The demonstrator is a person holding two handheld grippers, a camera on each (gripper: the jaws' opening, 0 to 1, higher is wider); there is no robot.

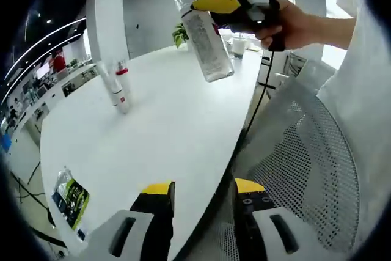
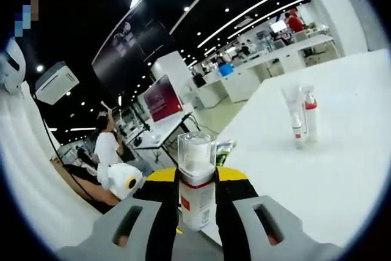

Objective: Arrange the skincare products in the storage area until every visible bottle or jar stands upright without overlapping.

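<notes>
While the left gripper (image 1: 201, 197) gapes, the right gripper (image 2: 197, 178) clamps a clear bottle (image 2: 196, 181) above the table (image 2: 342, 169).

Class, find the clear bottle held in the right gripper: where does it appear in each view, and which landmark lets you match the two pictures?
Left gripper view: the clear bottle hangs tilted at upper centre, clamped near its cap by the right gripper above the white table.
Right gripper view: bottom centre, cap up, between that gripper's jaws.
Shared landmark: the two small red-trimmed bottles standing together on the table.
</notes>
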